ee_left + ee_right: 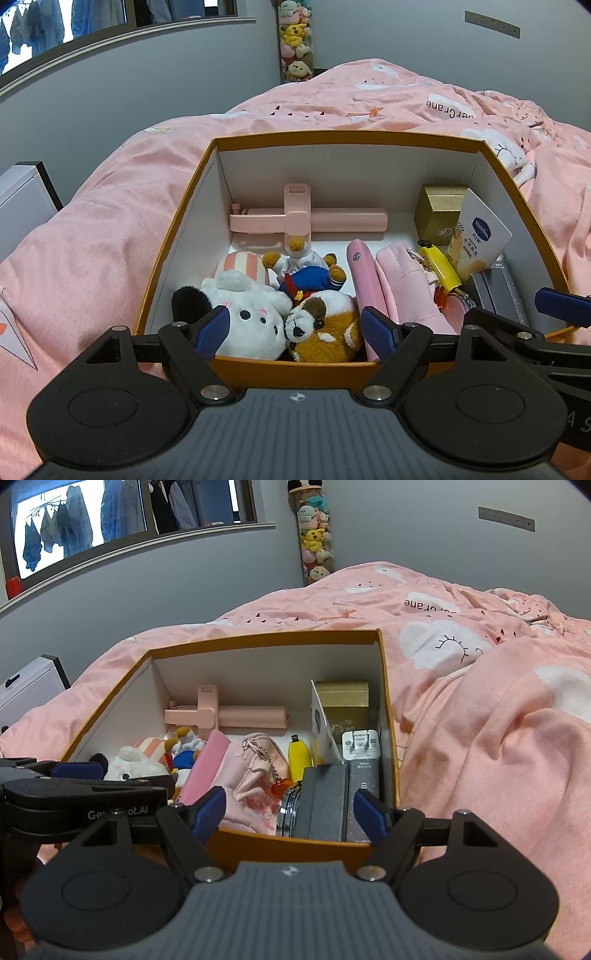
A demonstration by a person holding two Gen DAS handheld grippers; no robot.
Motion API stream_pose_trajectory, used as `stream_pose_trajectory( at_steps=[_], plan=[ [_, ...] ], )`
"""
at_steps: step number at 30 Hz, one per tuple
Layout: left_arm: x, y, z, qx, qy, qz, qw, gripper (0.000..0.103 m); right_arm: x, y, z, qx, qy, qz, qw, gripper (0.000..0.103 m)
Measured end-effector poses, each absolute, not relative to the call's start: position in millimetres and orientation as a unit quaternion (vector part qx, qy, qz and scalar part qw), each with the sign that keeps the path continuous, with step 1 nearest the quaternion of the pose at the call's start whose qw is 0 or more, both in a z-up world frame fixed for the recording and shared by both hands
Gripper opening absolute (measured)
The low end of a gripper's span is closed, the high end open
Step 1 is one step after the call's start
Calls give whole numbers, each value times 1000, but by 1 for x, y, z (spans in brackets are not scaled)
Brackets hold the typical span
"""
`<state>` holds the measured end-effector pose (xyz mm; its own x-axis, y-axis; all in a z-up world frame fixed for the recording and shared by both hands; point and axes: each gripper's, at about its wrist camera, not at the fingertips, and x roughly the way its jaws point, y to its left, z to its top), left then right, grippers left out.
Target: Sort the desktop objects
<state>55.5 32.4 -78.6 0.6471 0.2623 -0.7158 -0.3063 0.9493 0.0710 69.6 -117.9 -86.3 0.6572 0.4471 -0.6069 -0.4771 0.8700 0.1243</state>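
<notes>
Vaseline tube (480, 236); quilt (441, 105) print "Crane".

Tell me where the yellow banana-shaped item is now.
The yellow banana-shaped item lies inside the orange box, right of centre in both views, between the pink pouch and the Vaseline tube.
</notes>
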Motion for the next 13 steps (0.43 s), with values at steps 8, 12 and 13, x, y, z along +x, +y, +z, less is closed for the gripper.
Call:
stream_pose_trajectory(
  at_steps=[8, 12, 13],
  plan=[
    [56, 33, -79, -29, 391, 157, 907, 92, 69, -118, -87, -22, 325, 254, 911, 77],
    [56, 33, -79, -29, 390, 156, 907, 93, 69, -118, -87, -22, 324, 254, 911, 77],
    [56, 33, -79, -29, 390, 157, 907, 93, 69, -118, -87, -22, 324, 254, 911, 78]
  ],
)
